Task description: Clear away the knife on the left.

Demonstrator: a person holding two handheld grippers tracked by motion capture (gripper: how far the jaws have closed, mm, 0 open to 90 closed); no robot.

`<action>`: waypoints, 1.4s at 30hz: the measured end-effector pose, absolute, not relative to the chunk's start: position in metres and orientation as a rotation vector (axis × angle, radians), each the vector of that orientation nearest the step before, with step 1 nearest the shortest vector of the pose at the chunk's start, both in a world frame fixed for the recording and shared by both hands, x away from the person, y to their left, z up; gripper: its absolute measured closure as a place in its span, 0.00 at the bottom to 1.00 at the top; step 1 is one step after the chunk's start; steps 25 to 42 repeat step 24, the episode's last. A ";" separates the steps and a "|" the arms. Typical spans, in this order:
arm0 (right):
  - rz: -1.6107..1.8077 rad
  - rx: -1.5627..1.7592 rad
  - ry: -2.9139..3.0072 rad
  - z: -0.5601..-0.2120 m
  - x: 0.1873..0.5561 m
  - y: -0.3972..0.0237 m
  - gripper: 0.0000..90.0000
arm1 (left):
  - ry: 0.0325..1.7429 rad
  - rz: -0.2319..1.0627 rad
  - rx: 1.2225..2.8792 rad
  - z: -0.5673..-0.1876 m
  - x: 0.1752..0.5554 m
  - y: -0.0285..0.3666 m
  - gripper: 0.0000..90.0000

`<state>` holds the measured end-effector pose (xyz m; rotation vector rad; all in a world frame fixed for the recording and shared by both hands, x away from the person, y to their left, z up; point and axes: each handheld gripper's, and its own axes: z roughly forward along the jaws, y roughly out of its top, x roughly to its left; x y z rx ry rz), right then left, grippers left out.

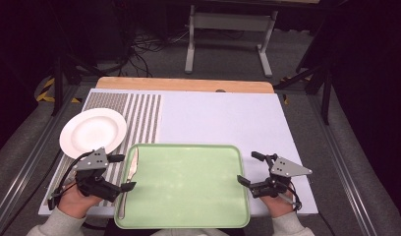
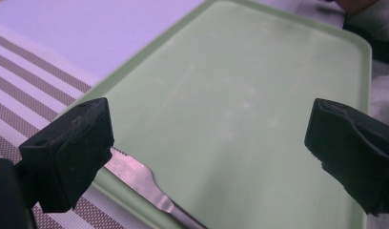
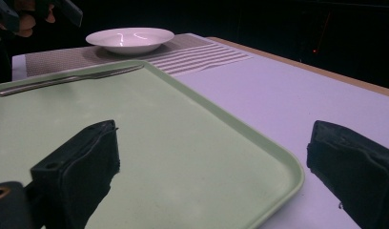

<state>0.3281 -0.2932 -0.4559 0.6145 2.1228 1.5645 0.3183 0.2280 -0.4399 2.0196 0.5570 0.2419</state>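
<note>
Table (image 1: 223,118) — tray (image 1: 188,184), striped mat (image 1: 139,113)

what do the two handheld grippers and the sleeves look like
Both the left gripper and the right gripper are black, each with two blocky black jaws, a grey three-cornered plate with small dark holes on top, and a thin dark cable trailing back. The sleeves are light grey.

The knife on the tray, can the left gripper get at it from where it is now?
Probably yes: the left gripper is open right beside the knife, with nothing between them.

Black grippers w/ blocky fingers (image 2: 68,152), grey 3-cornered top plates (screw holes visible), black cables; light grey sleeves (image 1: 53,227).
</note>
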 end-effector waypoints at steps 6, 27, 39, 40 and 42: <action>1.575 0.619 2.119 -0.456 0.328 -0.295 0.05 | 0.528 0.247 1.910 -0.459 0.314 0.244 0.02; 1.591 0.646 2.109 -0.459 0.327 -0.299 0.05 | 0.568 0.353 1.717 -0.491 0.302 0.258 0.02; 1.591 0.646 2.109 -0.459 0.327 -0.299 0.05 | 0.568 0.353 1.717 -0.491 0.302 0.258 0.02; 1.591 0.646 2.109 -0.459 0.327 -0.299 0.05 | 0.568 0.353 1.717 -0.491 0.302 0.258 0.02; 1.591 0.646 2.109 -0.459 0.327 -0.299 0.05 | 0.568 0.353 1.717 -0.491 0.302 0.258 0.02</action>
